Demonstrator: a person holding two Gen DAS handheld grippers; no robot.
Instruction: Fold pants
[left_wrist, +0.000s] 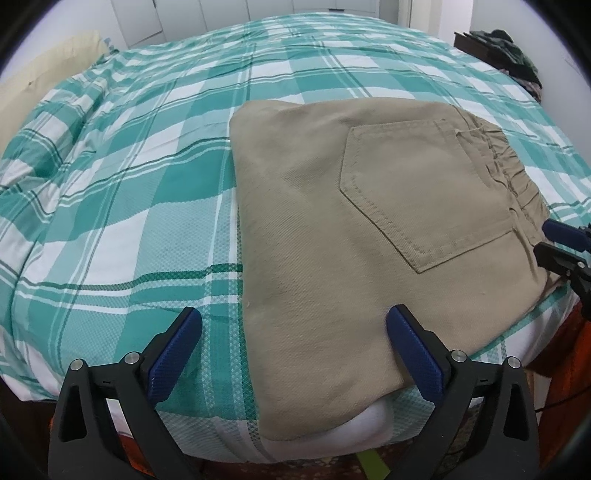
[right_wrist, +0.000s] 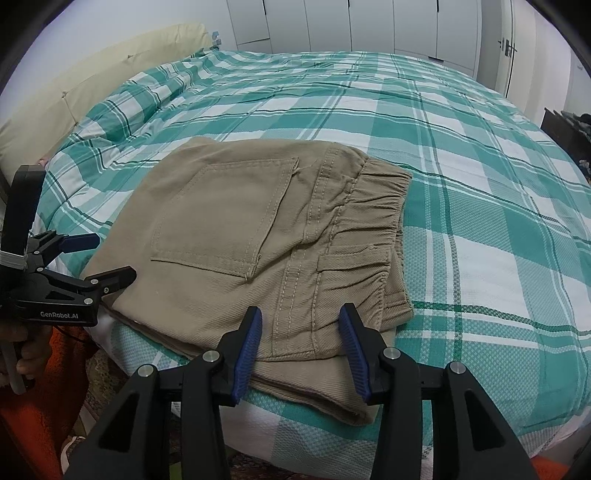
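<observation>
Plainly, much of the scene is cut off. In the left wrist view the right gripper (left_wrist: 546, 240) shows only as two finger ends at the frame's right edge, the rest out of sight. The bed (left_wrist: 110, 184), under its green-and-white check cover, runs past both views, and its near edge drops away below the fingers. The dark heap (left_wrist: 509, 51) far beyond the left gripper's right finger is too dim to name. In the right wrist view, a hand (right_wrist: 26, 358) behind the left gripper (right_wrist: 107, 258) is half hidden by an orange sleeve.

There is one pair of pants (left_wrist: 369, 229), khaki, folded into a flat packet with one back pocket (right_wrist: 225, 218) facing up and one gathered waistband (right_wrist: 373, 221). The layers under the top one cannot be counted. There are two grippers, each with two blue-padded fingers, and one cream pillow (right_wrist: 110, 74).

The left gripper (left_wrist: 291, 328) has its fingers spread wide apart, holding nothing. Its right finger lies over the packet's near left corner, while its left finger stands over bare cover. The right gripper (right_wrist: 301, 317) is partly spread, with the packet's near edge by the waistband lying between its fingers; the pads do not visibly press on the cloth.
</observation>
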